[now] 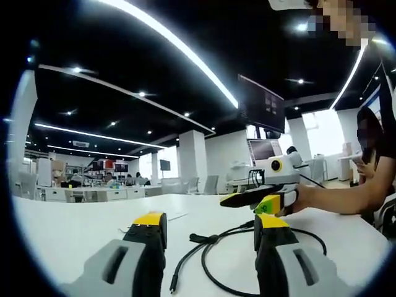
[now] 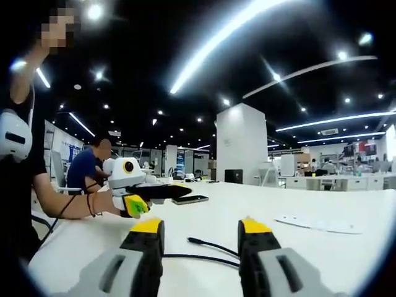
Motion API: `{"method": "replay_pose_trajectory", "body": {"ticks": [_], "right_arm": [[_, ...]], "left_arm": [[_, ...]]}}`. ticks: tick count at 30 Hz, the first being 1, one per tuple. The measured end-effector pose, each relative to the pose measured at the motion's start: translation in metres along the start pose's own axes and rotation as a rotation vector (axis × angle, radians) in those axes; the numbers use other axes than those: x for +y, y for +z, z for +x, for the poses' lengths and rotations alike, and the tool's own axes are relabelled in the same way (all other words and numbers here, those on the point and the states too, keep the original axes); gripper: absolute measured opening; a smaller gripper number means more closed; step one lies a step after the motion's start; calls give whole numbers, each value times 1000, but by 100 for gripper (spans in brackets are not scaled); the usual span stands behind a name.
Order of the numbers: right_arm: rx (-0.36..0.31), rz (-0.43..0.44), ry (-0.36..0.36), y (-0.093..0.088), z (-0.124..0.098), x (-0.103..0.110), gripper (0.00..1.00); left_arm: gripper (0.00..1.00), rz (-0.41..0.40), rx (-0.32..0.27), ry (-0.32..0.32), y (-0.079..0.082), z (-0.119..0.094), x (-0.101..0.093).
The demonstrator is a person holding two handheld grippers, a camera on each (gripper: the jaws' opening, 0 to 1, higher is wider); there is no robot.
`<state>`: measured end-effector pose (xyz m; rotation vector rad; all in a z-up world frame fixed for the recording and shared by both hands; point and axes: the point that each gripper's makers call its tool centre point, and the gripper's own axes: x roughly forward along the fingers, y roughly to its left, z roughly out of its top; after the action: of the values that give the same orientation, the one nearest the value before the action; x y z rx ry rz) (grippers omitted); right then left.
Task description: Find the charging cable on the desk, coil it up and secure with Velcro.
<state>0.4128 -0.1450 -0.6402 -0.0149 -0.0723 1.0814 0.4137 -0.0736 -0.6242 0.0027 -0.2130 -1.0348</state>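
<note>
Black charging cable (image 1: 229, 247) lies in a loose loop on the white desk (image 1: 74, 229), lower centre-right of left gripper view; one plug end (image 1: 174, 287) sits at bottom centre, another connector (image 1: 197, 237) near frame middle; part of the loop is hidden behind the right-hand jaw. Left gripper (image 1: 211, 232) has jaws wide apart, nothing btwn them. Right gripper (image 1: 267, 197) shows at centre right, hovering over the desk w/ a hand around it; jaws look spread, though the yellow tip overlaps the foreground jaw, hard to be sure.

Right gripper view: right gripper (image 2: 202, 228) jaws apart, empty; cable (image 2: 210, 246) runs btwn them, its far side cut off by the jaws; left gripper (image 2: 162, 193) at centre left, a dark flat object (image 2: 190, 199) just past it, too small to identify. White strip (image 2: 318, 224) lies on desk (image 2: 247, 204) at right.
</note>
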Motion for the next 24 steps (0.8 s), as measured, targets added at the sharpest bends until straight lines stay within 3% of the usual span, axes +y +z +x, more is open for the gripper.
{"method": "replay_pose_trajectory", "body": {"ticks": [24], "right_arm": [[-3, 2, -20, 0, -1, -4, 48]], "left_arm": [[57, -4, -1, 8, 0, -2, 8]]}}
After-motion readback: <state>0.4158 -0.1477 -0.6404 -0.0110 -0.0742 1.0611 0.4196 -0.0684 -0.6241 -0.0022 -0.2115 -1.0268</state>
